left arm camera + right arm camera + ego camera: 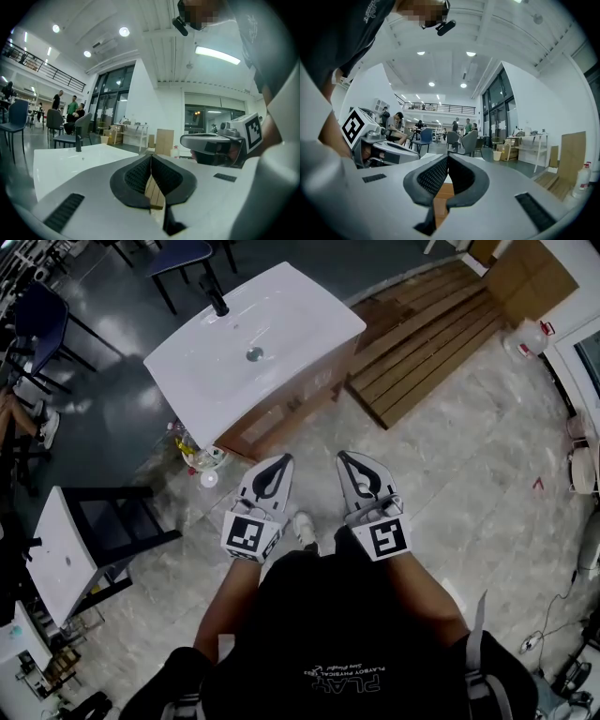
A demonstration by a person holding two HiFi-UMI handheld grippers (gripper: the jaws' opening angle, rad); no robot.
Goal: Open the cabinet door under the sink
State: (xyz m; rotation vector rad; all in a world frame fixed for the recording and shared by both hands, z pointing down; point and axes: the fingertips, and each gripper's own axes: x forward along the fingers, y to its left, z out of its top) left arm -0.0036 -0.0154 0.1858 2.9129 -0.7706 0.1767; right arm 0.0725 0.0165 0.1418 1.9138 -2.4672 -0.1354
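Observation:
The white sink basin point(248, 343) with a black faucet point(216, 298) sits on a wooden cabinet, whose front panel point(291, 409) faces me at the upper centre of the head view. Both grippers are held side by side in front of my body, a short way back from the cabinet and apart from it. My left gripper point(281, 463) points up-left toward the cabinet with its jaws shut on nothing point(151, 157). My right gripper point(345, 459) is likewise shut and empty point(447, 158). The left gripper view shows the basin top point(70, 161) just ahead.
A wooden slatted platform point(427, 334) lies right of the cabinet. Glass bottles and jars point(202, 457) stand on the floor at the cabinet's left corner. A second white basin on a black frame point(61, 554) stands at the left. Chairs point(178, 254) are beyond the sink.

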